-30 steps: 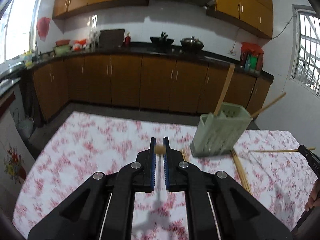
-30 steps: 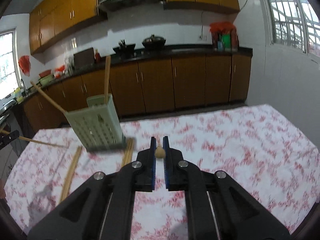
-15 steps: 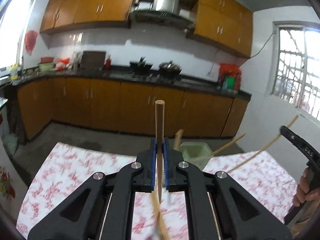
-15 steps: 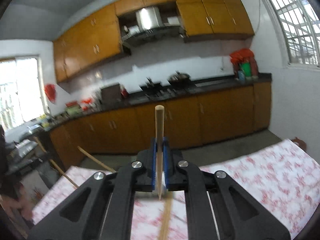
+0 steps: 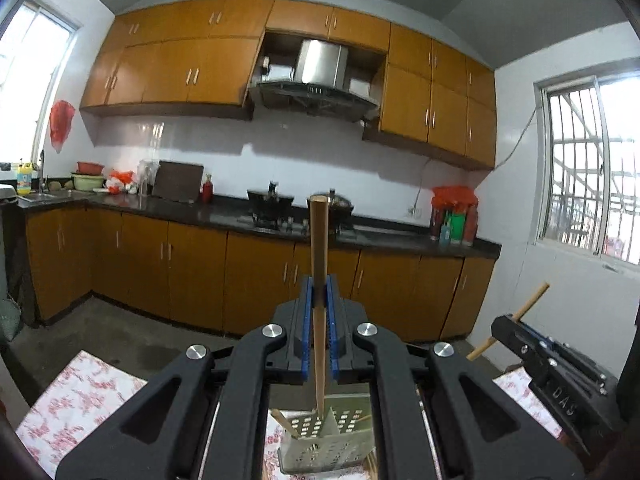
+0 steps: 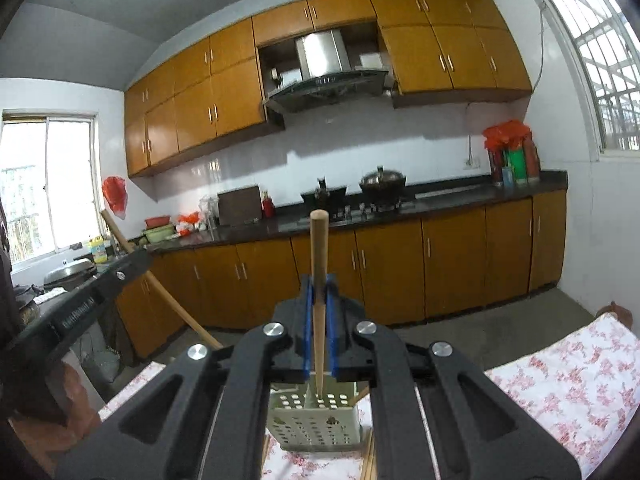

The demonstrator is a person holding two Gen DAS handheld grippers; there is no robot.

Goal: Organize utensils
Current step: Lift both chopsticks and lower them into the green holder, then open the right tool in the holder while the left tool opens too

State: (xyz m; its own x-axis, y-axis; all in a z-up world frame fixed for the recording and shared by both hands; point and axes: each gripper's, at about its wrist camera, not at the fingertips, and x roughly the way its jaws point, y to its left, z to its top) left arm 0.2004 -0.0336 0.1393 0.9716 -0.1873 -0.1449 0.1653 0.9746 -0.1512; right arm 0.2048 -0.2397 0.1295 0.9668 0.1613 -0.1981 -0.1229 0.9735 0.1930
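My left gripper (image 5: 319, 292) is shut on a wooden chopstick (image 5: 319, 248), held upright with its thin tip over the pale green perforated utensil holder (image 5: 320, 446). My right gripper (image 6: 319, 292) is shut on another wooden chopstick (image 6: 319, 256), its tip just above the same holder (image 6: 312, 420). Each gripper shows in the other's view: the right one (image 5: 520, 334) at the right, the left one (image 6: 132, 264) at the left. A chopstick (image 5: 286, 424) leans inside the holder.
The holder stands on a table with a white and red floral cloth (image 6: 560, 392). Loose chopsticks (image 6: 370, 456) lie on the cloth beside the holder. Kitchen cabinets and a dark counter (image 5: 224, 212) stand beyond the table.
Both grippers have tilted from looking down at the table to level, and moved over the holder. Each chopstick now stands upright, tip down above the holder.
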